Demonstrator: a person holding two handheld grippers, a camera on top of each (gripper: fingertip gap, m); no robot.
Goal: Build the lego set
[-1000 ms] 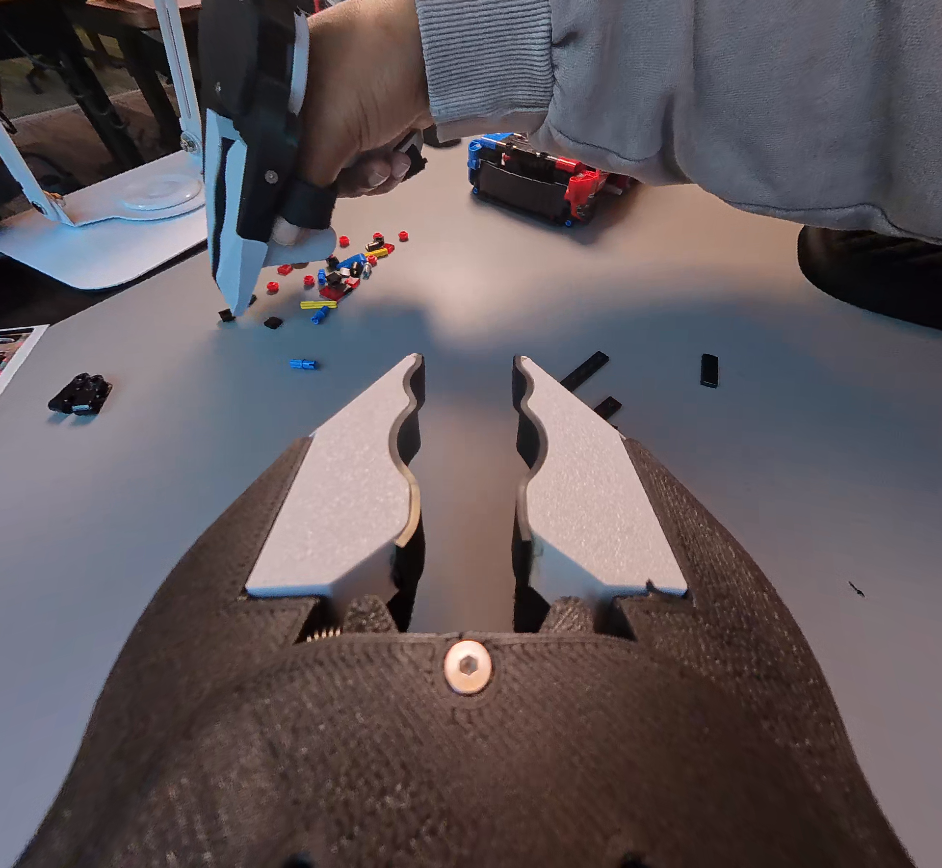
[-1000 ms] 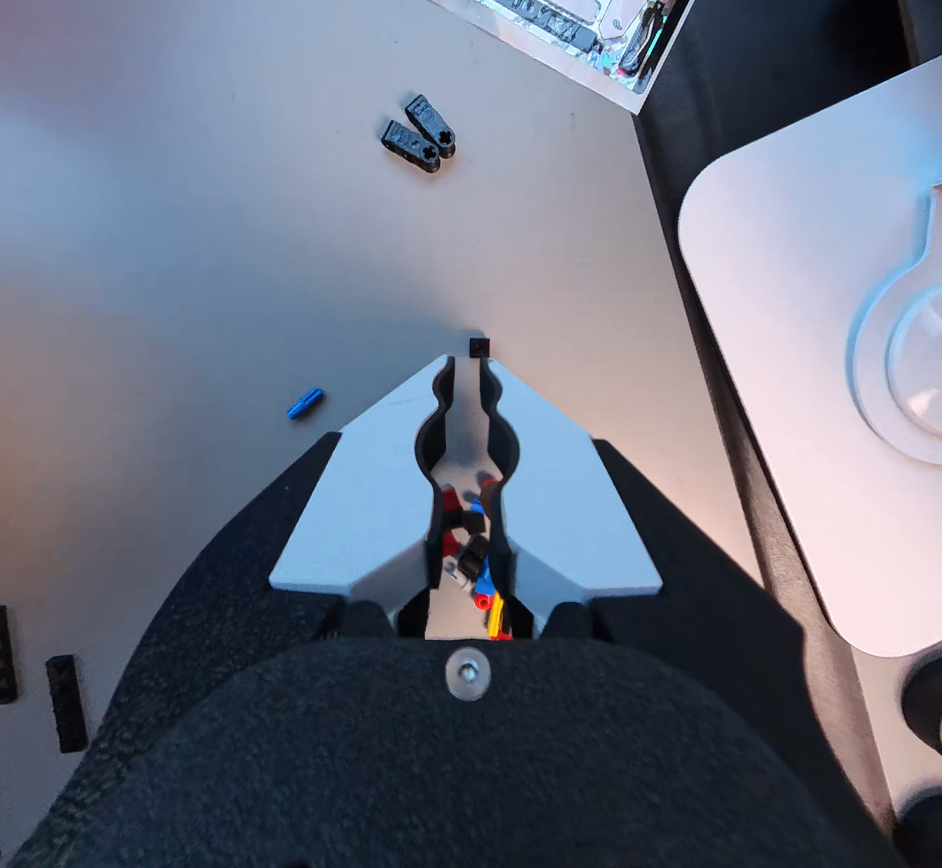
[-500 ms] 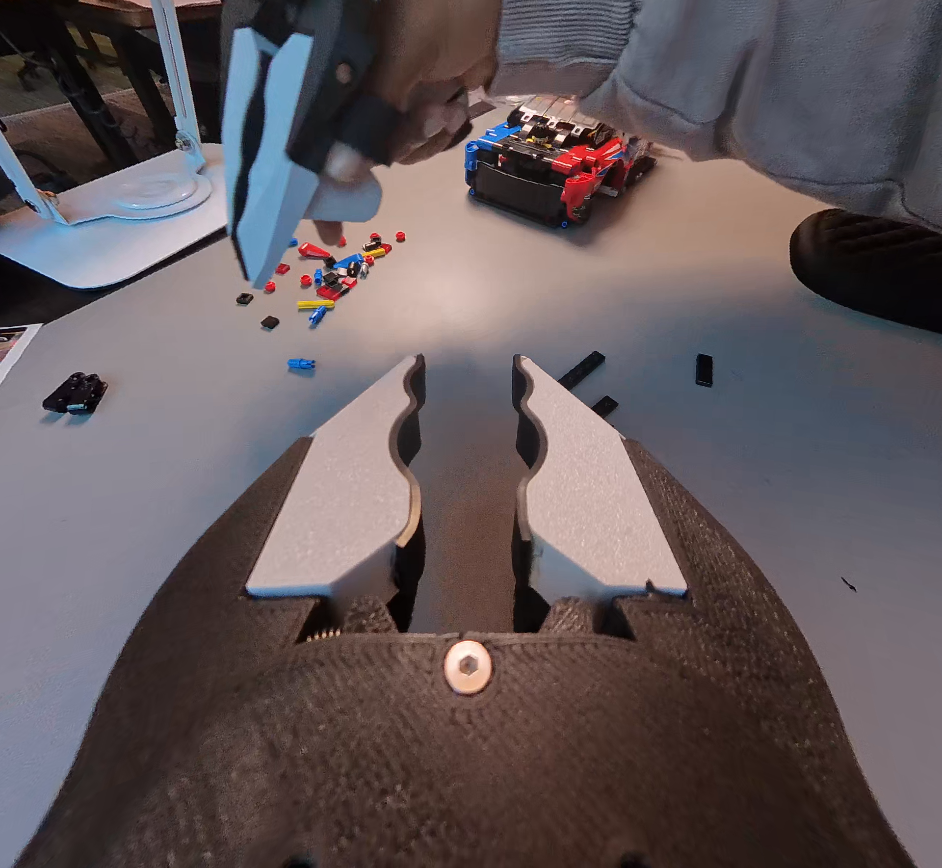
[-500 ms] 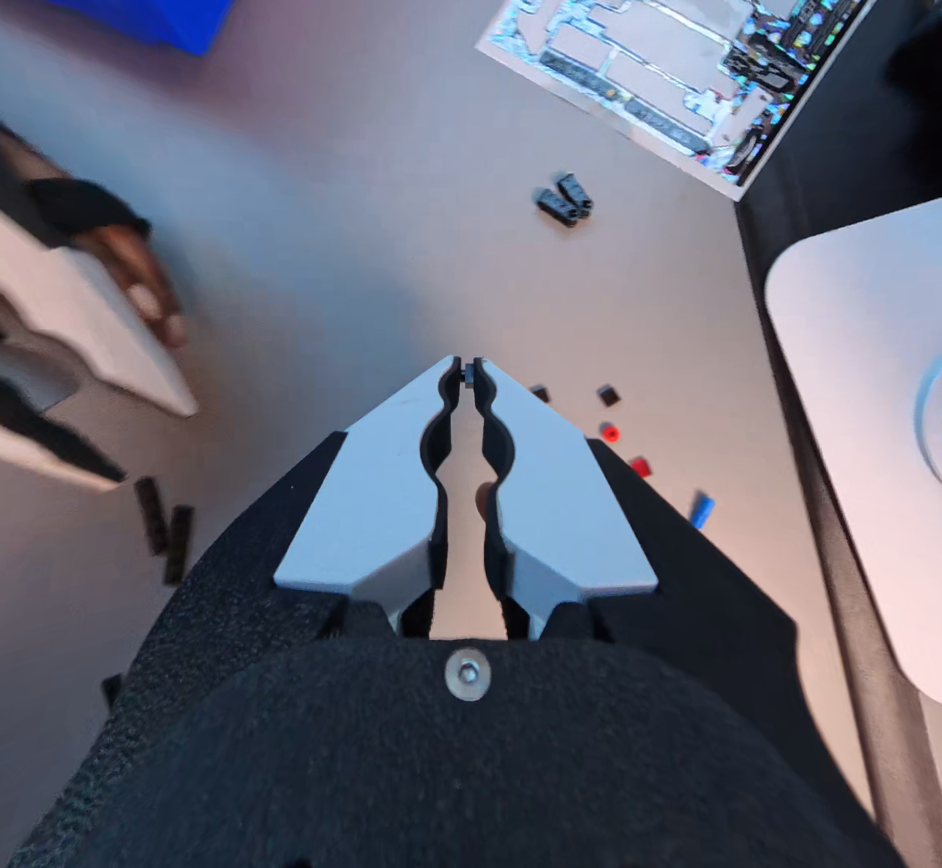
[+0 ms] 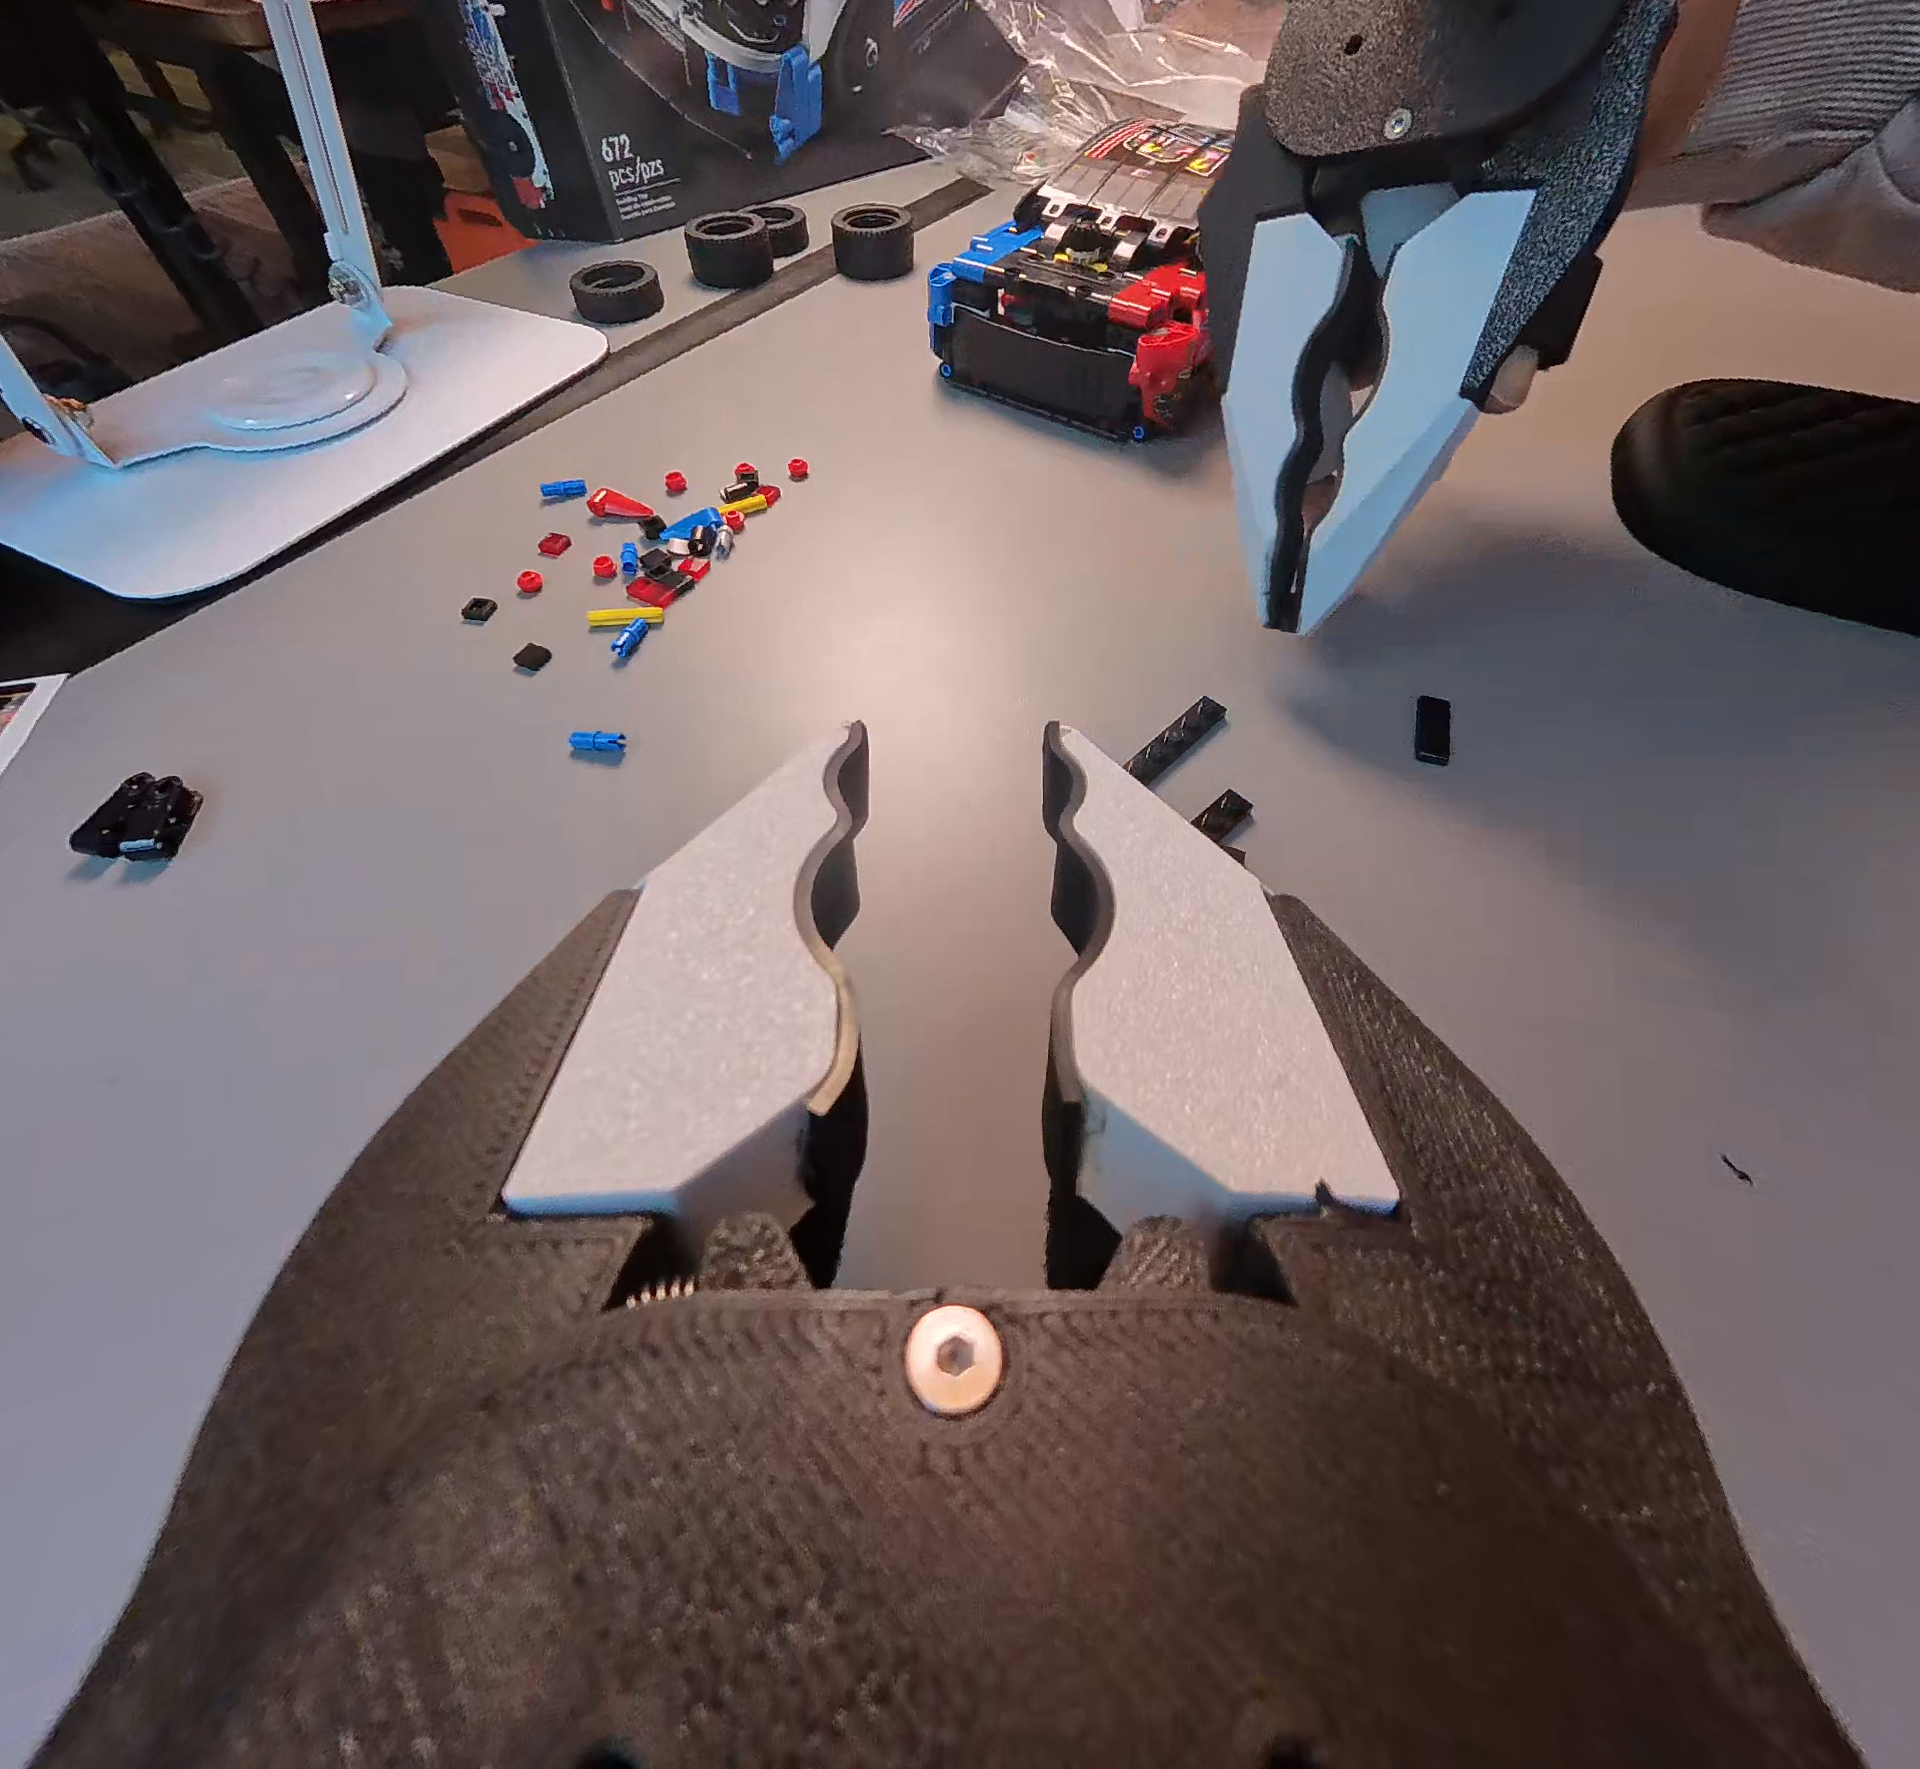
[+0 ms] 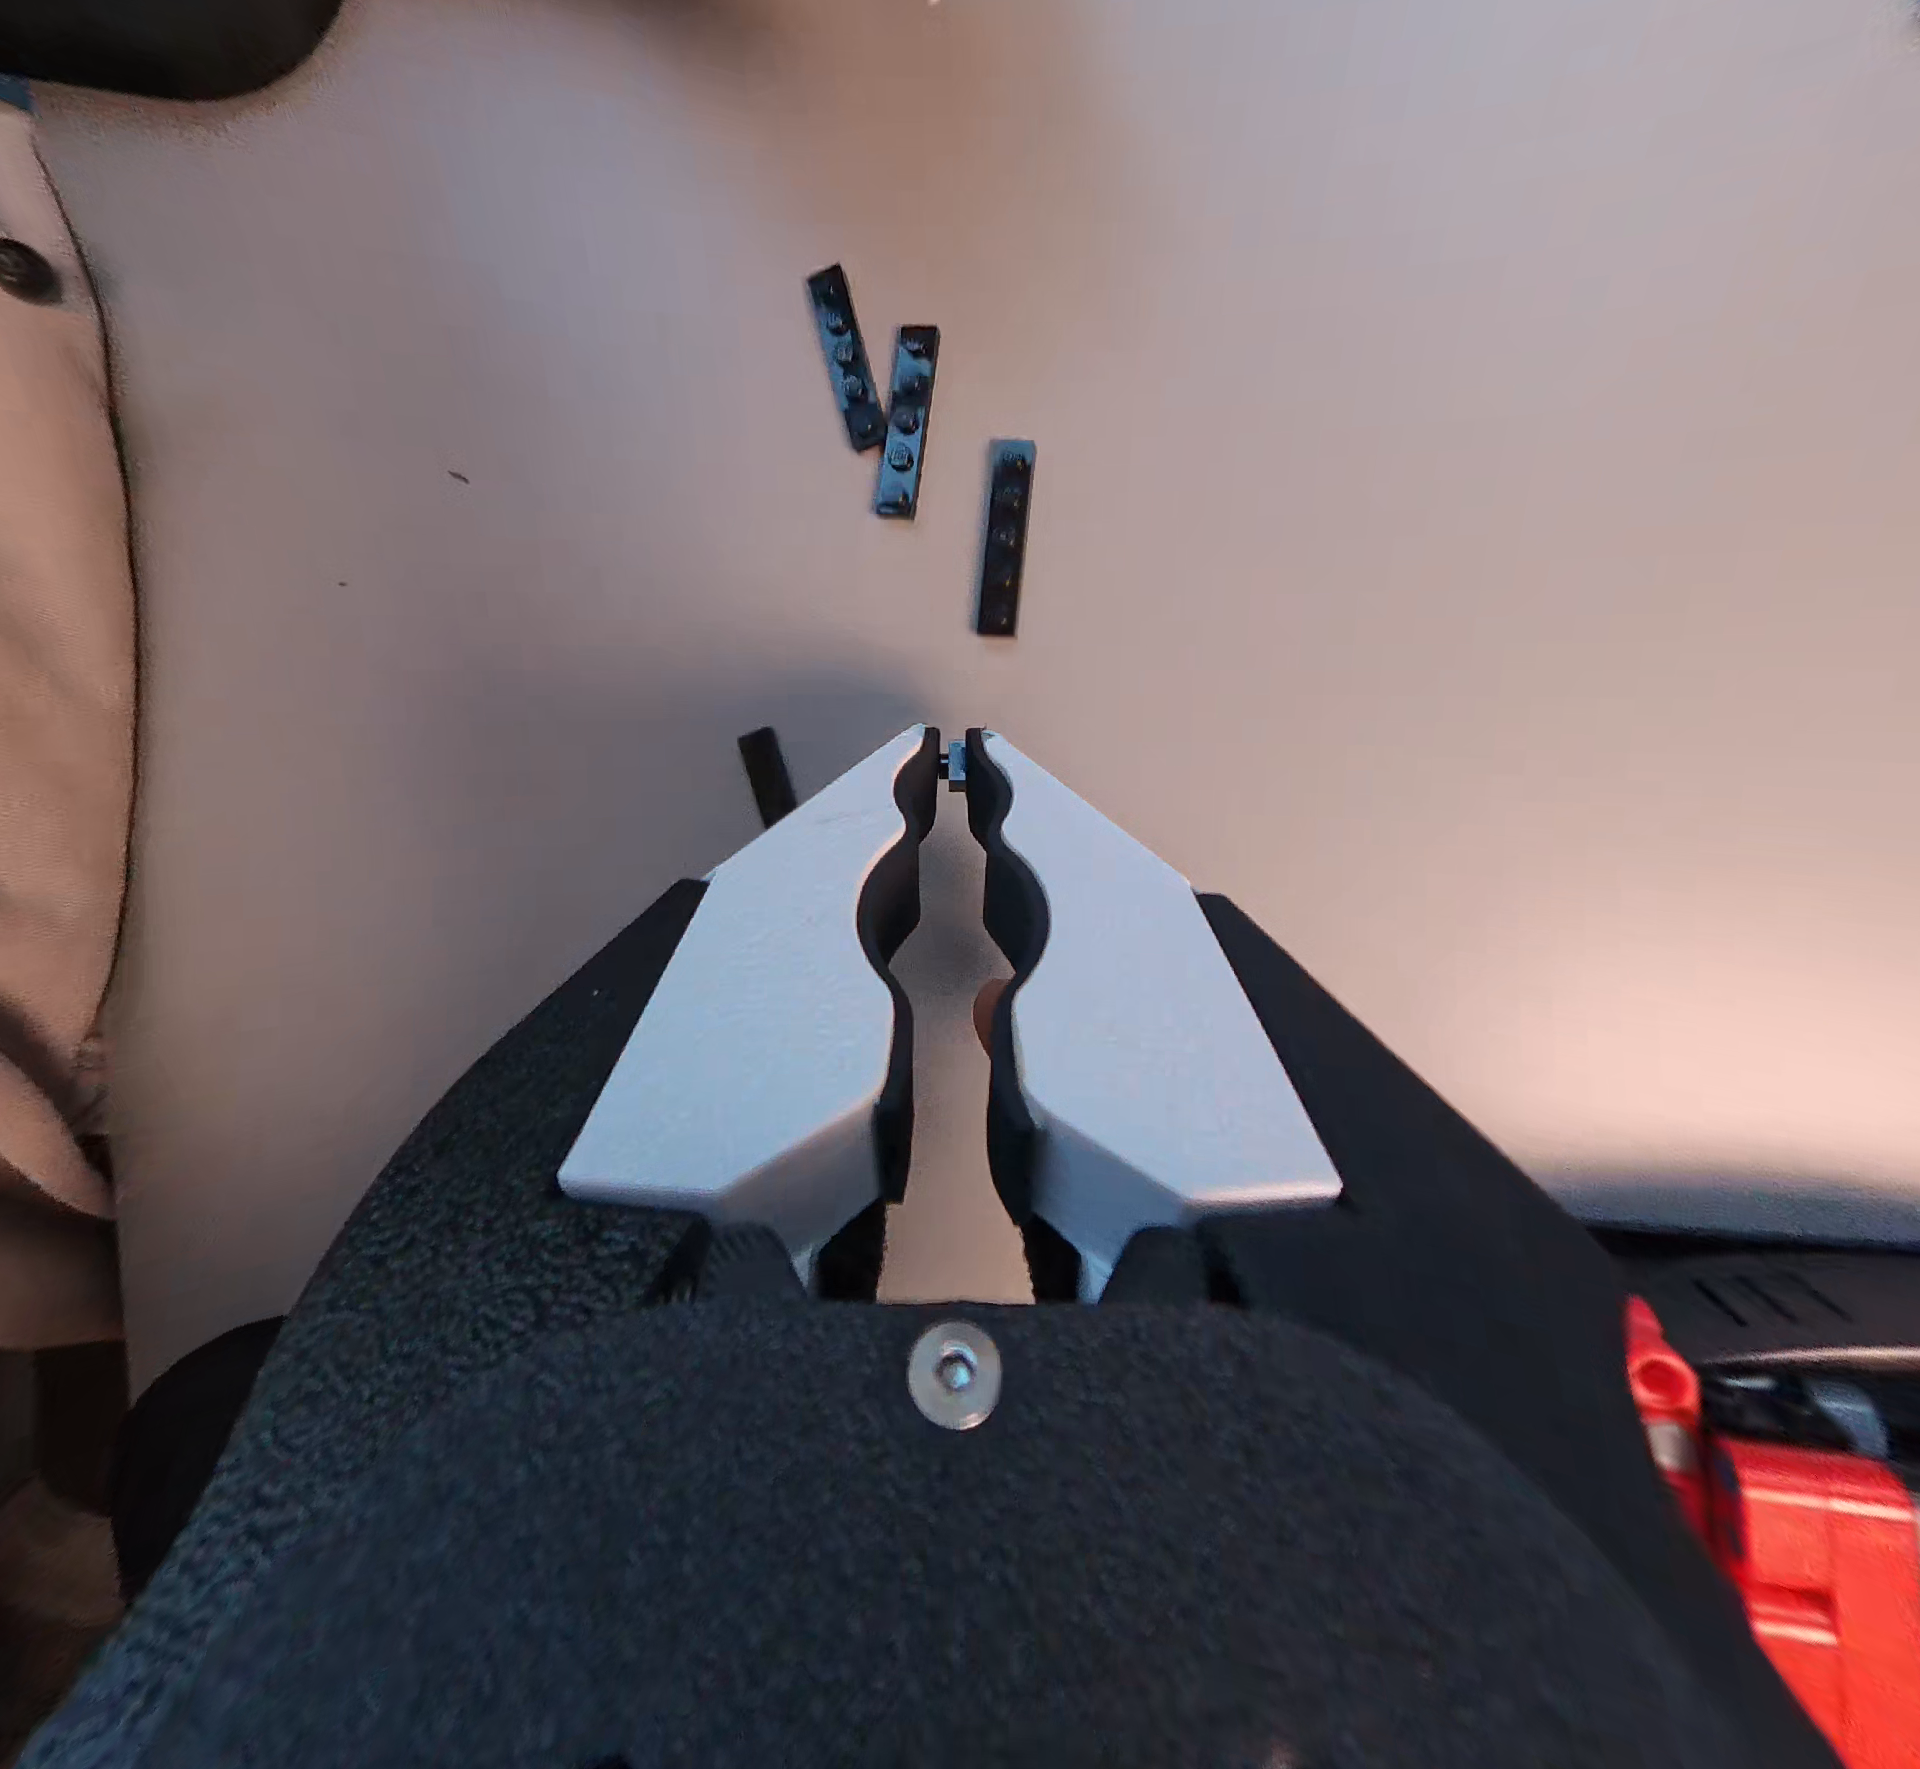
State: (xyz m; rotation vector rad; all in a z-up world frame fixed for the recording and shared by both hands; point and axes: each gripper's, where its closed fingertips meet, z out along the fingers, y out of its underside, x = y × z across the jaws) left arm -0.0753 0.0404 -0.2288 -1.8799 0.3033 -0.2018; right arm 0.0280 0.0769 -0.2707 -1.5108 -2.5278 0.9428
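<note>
One tiny black lego piece (image 6: 954, 767) sits pinched at the very tips of the right gripper (image 6: 954, 751), whose pale wavy-edged fingers are nearly closed on it; the piece is too small to tell its exact shape. This gripper hangs above the grey table (image 5: 935, 576), and below it three flat black studded plates (image 6: 902, 423) lie near each other, two of them touching at one end, with a short black bar (image 6: 767, 774) just beside the left finger. In the left wrist view the right gripper (image 5: 1288, 618) points down at the table in front of the half-built car (image 5: 1070, 337), a blocky model of blue, black and red bricks that stands on the table. The left gripper (image 5: 951, 732) is empty, its two grey matte fingers set well apart, held in a rough black printed body. A loose scatter of small parts (image 5: 644, 556), red, blue, yellow and black, lies left of the car. Four black rubber tyres (image 5: 727, 249) stand behind it, near the printed cardboard box (image 5: 727, 36) and a crumpled clear plastic bag (image 5: 1101, 26). A white smooth stand base (image 5: 291, 410) rests at the left.
</note>
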